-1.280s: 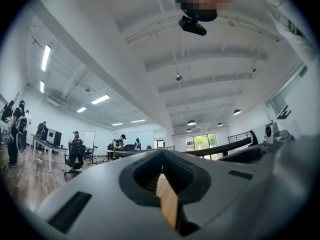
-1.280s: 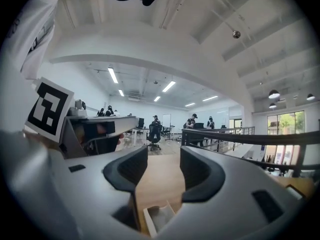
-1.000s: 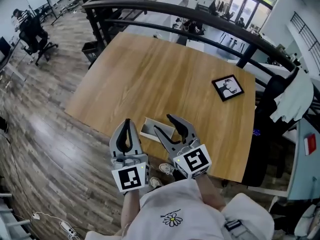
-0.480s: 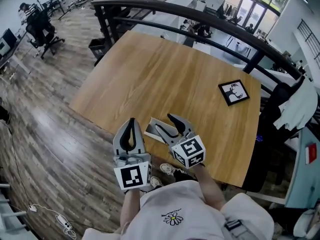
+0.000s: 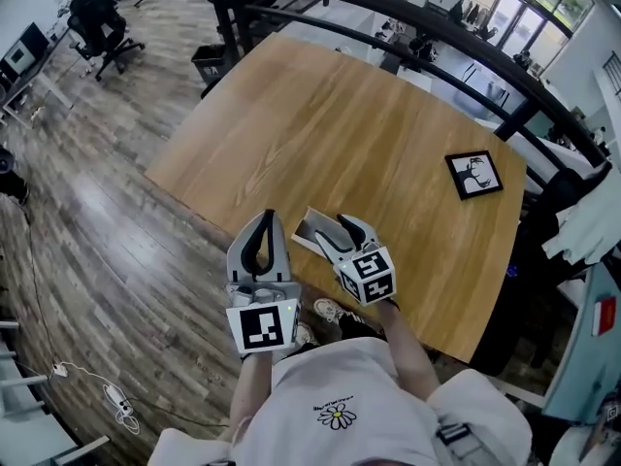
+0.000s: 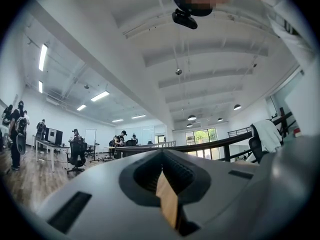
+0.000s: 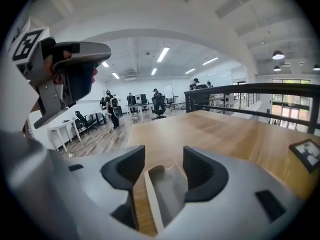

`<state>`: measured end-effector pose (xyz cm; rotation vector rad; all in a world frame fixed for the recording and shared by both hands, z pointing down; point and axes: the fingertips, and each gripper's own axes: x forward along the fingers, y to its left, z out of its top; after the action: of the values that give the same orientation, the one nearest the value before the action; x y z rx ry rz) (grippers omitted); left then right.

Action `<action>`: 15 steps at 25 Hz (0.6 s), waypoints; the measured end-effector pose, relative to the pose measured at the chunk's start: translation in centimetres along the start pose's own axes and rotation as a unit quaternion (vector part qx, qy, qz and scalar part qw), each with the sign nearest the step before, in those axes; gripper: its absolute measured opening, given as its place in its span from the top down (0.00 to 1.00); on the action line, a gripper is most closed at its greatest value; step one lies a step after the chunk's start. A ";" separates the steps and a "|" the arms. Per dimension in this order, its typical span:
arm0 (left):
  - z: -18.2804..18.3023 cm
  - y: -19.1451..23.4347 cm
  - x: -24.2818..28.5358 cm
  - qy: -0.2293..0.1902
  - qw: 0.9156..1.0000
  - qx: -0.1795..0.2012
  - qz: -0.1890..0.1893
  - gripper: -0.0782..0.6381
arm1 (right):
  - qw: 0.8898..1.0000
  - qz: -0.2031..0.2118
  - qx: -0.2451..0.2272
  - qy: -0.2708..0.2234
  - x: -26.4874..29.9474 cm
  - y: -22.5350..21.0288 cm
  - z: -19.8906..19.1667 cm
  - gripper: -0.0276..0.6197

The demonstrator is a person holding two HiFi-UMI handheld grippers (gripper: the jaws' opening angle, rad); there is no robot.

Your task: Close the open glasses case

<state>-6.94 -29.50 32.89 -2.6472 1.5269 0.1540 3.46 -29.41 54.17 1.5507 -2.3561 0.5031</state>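
The open glasses case [image 5: 310, 229], pale grey inside with a light rim, lies near the front edge of the wooden table [image 5: 369, 134]. My right gripper [image 5: 337, 229] hangs low over it, open, its jaws having just been opening. In the right gripper view the case [image 7: 167, 191] shows in the gap between the dark pads [image 7: 202, 171] of that gripper [image 7: 164, 161], and nothing presses on it. To the left of the case my left gripper [image 5: 265, 216] is held over the table's edge, shut and empty. In its own view that gripper [image 6: 162, 154] shows its tips together.
A black-framed picture [image 5: 475, 175] lies at the table's far right, also in the right gripper view [image 7: 307, 153]. A black railing [image 5: 408, 27] runs behind the table. Wooden floor [image 5: 87, 212] lies below, left of the table. My left gripper's marker cube [image 7: 30, 46] shows at upper left.
My right gripper has come down toward the case and tipped further downward, its jaws a little wider. The left gripper has stayed about where it was.
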 end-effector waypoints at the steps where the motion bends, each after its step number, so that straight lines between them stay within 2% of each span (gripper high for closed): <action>1: 0.1 0.1 -0.1 0.000 1.000 0.002 0.002 0.87 | 1.000 -0.004 0.003 0.009 0.3 -0.3 -0.6 0.61; 8: -0.4 1.6 -1.1 0.012 1.000 0.006 0.026 0.87 | 0.997 -0.033 0.007 0.066 1.7 -2.5 -4.1 0.61; 15: -0.6 2.1 -1.3 0.014 0.999 0.008 0.034 0.87 | 0.995 -0.040 0.008 0.095 1.9 -2.5 -5.7 0.61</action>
<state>-9.38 -29.46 33.62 -2.5980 1.6209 0.1080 5.29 -29.40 60.46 1.5253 -2.1445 0.6233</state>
